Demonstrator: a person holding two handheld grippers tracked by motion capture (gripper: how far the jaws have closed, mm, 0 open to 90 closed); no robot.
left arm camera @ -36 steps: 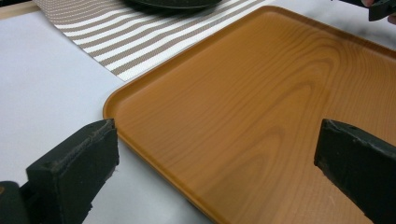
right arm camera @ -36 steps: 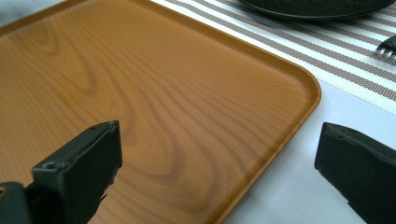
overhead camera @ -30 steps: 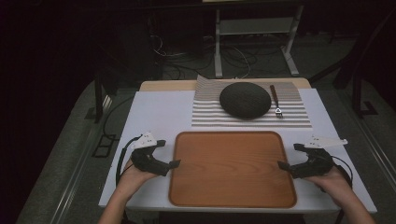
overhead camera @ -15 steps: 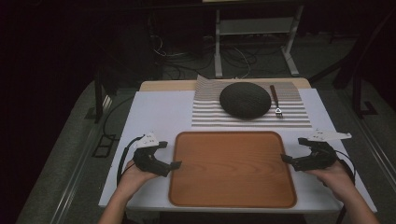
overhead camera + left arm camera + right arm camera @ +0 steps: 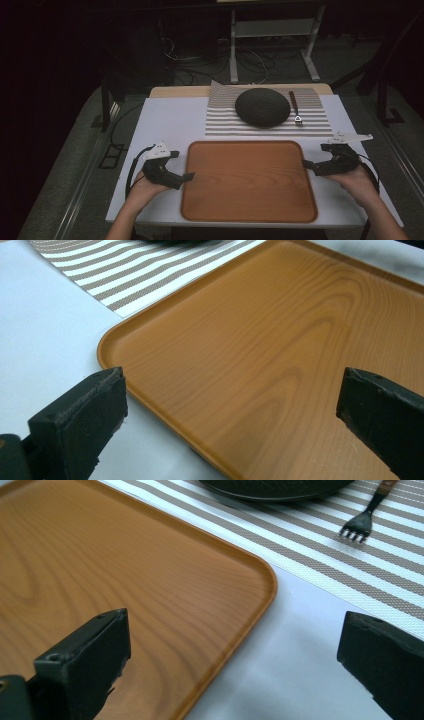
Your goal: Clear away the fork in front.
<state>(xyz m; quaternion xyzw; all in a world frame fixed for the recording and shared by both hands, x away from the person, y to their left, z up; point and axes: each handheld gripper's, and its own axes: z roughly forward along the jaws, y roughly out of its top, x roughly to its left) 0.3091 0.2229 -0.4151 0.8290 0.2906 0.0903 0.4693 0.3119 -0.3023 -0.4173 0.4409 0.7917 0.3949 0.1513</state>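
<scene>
Two hand-held grippers flank a wooden tray [image 5: 248,182] that lies flat on the white table [image 5: 170,125], near the person's edge. The left gripper [image 5: 186,176] sits at the tray's left rim, its tips at the rim's edge. In the left gripper view its jaws stand wide apart, one over the bare table just beside the rim, the other over the tray's wood-grain floor [image 5: 280,355], with nothing between them. The right gripper [image 5: 306,166] sits at the tray's right rim in the same manner. In the right gripper view its jaws are likewise spread wide and hold nothing, one above the tray's floor [image 5: 125,575], the other above the white table beyond the rounded corner.

Behind the tray, at the table's far side, lies a striped placemat [image 5: 220,117] in brown and white bands. A dark round plate [image 5: 262,107] rests on the placemat, and a fork [image 5: 295,107] with a brown handle lies on the mat just to the plate's right, tines toward the tray, apart from the plate.

No brand, label or legible writing can be made out on the tray, placemat, plate, fork or grippers.
</scene>
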